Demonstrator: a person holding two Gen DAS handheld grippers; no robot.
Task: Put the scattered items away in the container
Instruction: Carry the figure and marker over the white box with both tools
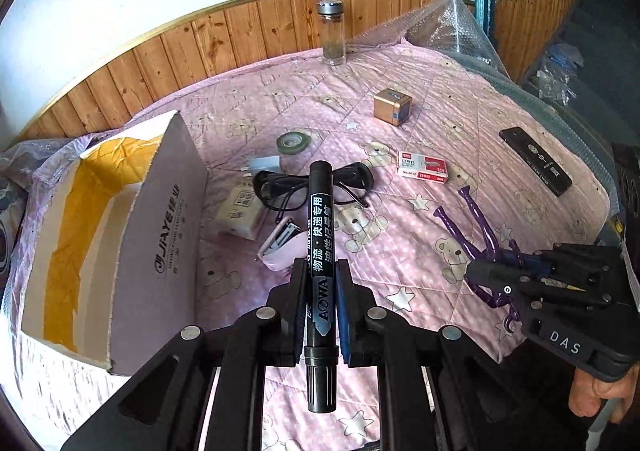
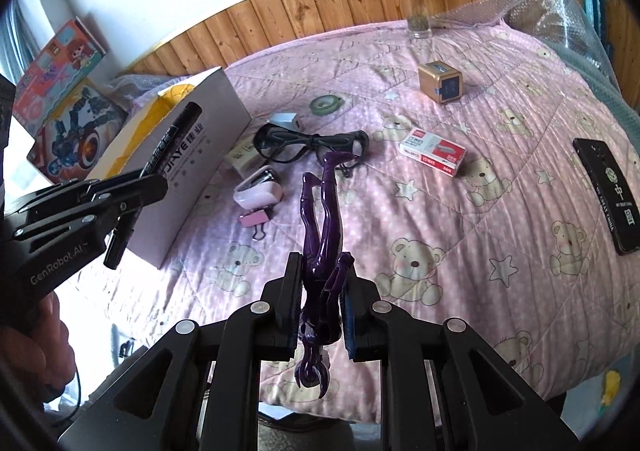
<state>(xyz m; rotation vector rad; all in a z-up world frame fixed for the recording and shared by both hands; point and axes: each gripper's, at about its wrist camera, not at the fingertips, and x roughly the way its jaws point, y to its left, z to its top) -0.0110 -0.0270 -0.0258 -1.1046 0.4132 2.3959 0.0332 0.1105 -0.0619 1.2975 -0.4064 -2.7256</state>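
Note:
My left gripper [image 1: 320, 271] is shut on a black marker pen [image 1: 320, 235] that points forward over the pink quilt. The open cardboard box [image 1: 156, 235] with yellow tape inside stands to its left. My right gripper [image 2: 320, 275] is shut on a glossy purple figurine [image 2: 324, 227], legs pointing away. In the right wrist view the left gripper [image 2: 132, 187] holds the marker [image 2: 168, 143] in front of the box [image 2: 200, 155]. In the left wrist view the right gripper [image 1: 500, 271] and the figurine [image 1: 480, 227] sit at the right.
Black glasses [image 1: 316, 183], a pink stapler [image 1: 280, 243], a staples box [image 1: 422, 167], a tape roll [image 1: 294, 141], a gold cube [image 1: 394, 105], a white packet [image 1: 240, 215], a black case [image 1: 536, 161] and a glass jar [image 1: 332, 33] lie on the quilt [image 1: 400, 251]. A pink binder clip [image 2: 256, 221] lies near the stapler.

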